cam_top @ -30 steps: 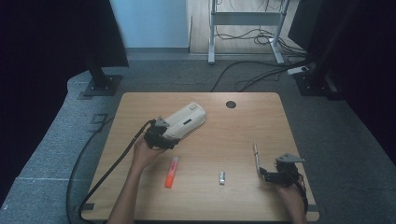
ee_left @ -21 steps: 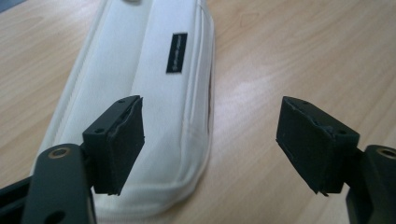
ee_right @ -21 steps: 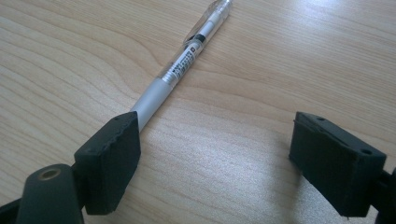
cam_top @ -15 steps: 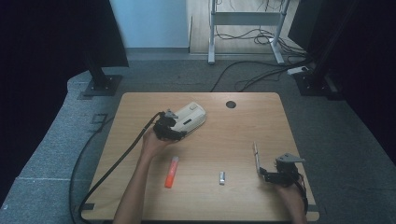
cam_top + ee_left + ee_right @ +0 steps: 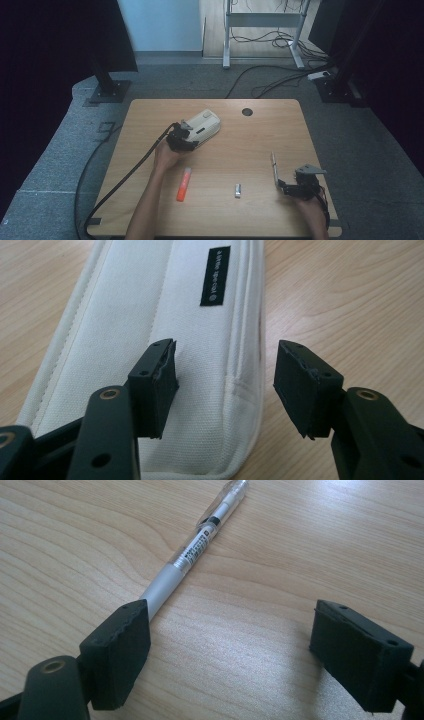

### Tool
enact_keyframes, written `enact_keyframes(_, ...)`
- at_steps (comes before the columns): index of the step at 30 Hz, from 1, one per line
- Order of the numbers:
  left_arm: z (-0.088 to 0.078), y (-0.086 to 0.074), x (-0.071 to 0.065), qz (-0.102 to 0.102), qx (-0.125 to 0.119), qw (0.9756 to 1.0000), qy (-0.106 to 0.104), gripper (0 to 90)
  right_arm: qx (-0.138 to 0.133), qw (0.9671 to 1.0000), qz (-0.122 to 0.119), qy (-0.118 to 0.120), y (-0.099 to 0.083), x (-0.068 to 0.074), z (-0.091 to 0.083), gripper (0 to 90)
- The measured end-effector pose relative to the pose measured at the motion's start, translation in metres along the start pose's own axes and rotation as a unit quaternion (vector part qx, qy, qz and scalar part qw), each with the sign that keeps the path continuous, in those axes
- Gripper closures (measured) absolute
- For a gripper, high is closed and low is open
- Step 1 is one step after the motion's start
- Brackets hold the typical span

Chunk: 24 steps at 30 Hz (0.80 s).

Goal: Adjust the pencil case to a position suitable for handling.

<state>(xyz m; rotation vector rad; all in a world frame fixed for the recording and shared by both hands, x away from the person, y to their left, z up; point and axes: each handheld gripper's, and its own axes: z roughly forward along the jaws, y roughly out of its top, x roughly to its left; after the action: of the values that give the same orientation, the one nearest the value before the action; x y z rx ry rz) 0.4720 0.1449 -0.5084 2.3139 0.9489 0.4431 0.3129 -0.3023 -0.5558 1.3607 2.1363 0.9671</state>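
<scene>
While closing, left gripper (image 5: 225,385) straddles pouch (image 5: 165,340) edge — not pinched.

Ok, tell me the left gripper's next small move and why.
Probably finish closing on the white pouch. The left gripper has its jaws just closing astride the pouch's seamed edge, one over the fabric, one over the table, pads not yet pressing.

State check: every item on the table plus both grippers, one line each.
white pouch: flat on the table, zipper edge between the left jaws, pads not pressing yet.
left gripper: open, jaws have just been closing.
pen: lying flat, near end beside one jaw, not gripped.
right gripper: open, resting at the table.
orange marker: lying flat, untouched.
small silver item: lying flat, untouched.
</scene>
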Motion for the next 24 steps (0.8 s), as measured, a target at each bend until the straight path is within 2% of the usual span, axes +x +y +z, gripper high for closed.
enact_keyframes(1, 0.001, -0.001, 0.000, -0.007, 0.000, 1.0000, 0.000, 42.7, 0.000, 1.0000, 0.000, 0.000, 0.000, 0.000, 0.000, 15.8)
enact_keyframes(5, 0.004, -0.002, 0.000, -0.010, 0.001, 0.9999, 0.008, 43.9, 0.000, 1.0000, 0.000, 0.000, 0.000, 0.000, 0.000, 15.8)
enact_keyframes(6, 0.004, -0.003, -0.001, -0.012, -0.001, 0.9998, 0.015, 48.3, 0.000, 1.0000, 0.000, 0.000, 0.000, 0.000, 0.000, 15.8)
enact_keyframes(9, 0.004, -0.004, -0.001, -0.017, -0.002, 0.9997, 0.015, 51.9, 0.000, 1.0000, 0.000, 0.000, 0.000, 0.000, 0.000, 15.8)
enact_keyframes(10, 0.003, -0.005, 0.001, -0.028, -0.006, 0.9995, 0.009, 53.6, 0.000, 1.0000, 0.000, 0.000, 0.000, 0.000, 0.000, 15.8)
enact_keyframes(12, 0.002, -0.006, 0.002, -0.032, -0.007, 0.9995, 0.005, 56.0, 0.000, 1.0000, 0.000, 0.000, 0.000, 0.000, 0.000, 15.8)
enact_keyframes(24, -0.009, -0.020, -0.007, -0.014, -0.011, 0.9998, -0.007, 58.1, 0.000, 1.0000, 0.000, 0.000, 0.000, 0.000, 0.000, 15.8)
